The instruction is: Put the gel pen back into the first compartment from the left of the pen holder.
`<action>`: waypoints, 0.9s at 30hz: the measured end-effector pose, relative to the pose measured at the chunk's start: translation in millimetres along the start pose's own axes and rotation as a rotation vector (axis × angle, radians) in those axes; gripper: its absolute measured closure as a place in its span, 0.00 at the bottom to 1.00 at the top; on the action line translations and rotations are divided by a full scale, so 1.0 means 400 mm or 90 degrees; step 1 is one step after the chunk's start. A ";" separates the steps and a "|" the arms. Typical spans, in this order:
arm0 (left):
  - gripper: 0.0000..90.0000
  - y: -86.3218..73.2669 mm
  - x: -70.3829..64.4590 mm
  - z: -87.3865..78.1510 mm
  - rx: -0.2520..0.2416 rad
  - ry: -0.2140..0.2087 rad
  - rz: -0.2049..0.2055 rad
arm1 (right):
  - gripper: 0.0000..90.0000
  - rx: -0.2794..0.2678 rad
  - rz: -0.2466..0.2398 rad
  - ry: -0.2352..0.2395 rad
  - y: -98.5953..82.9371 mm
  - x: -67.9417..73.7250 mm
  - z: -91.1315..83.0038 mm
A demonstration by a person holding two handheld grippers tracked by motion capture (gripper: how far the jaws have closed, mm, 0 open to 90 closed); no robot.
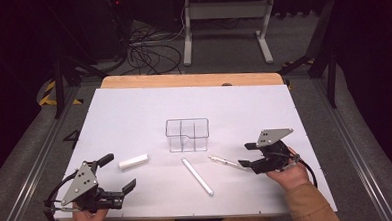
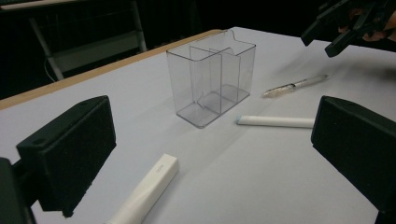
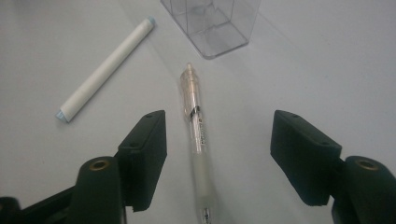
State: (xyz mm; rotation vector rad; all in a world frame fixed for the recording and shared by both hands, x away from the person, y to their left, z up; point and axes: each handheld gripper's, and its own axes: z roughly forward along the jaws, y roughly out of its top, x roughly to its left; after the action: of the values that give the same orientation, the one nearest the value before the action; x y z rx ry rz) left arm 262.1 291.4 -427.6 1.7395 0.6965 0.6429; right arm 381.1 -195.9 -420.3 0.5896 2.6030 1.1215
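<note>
A clear plastic box (image 1: 187, 135) with inner dividers stands upright and empty at the middle of the white board. Three things lie in front of it: a short white stick (image 1: 133, 161), a long white marker (image 1: 197, 176) and a clear pen (image 1: 225, 162). My right gripper (image 1: 246, 155) is open, low over the board. In the right gripper view the clear pen (image 3: 195, 116) lies lengthwise between its jaws, touching neither. My left gripper (image 1: 118, 172) stands open at the front left. The short white stick (image 2: 144, 191) lies between and just beyond its jaws, with the box (image 2: 212, 77) farther off.
The white board (image 1: 134, 113) rests on a wooden table (image 1: 192, 80) whose far edge shows behind it. Beyond are a white desk frame (image 1: 225, 24) and cables on the floor. The right gripper (image 2: 343, 28) appears at the top right of the left gripper view.
</note>
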 end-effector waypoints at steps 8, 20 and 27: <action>0.01 0.000 -0.001 0.000 0.000 0.000 0.000 | 0.45 0.052 -0.020 -0.017 -0.004 0.005 0.020; 0.01 -0.001 -0.001 0.001 0.000 -0.001 -0.001 | 0.50 0.116 -0.035 0.003 -0.013 0.005 0.050; 0.01 -0.001 -0.001 0.000 0.000 -0.001 0.000 | 0.55 0.154 -0.039 0.016 -0.023 0.009 0.064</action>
State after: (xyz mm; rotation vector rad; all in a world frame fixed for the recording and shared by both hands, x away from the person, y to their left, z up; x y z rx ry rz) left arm 261.9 291.1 -427.9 1.7399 0.6957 0.6409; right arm 385.0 -183.8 -444.7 0.5413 2.7807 0.8060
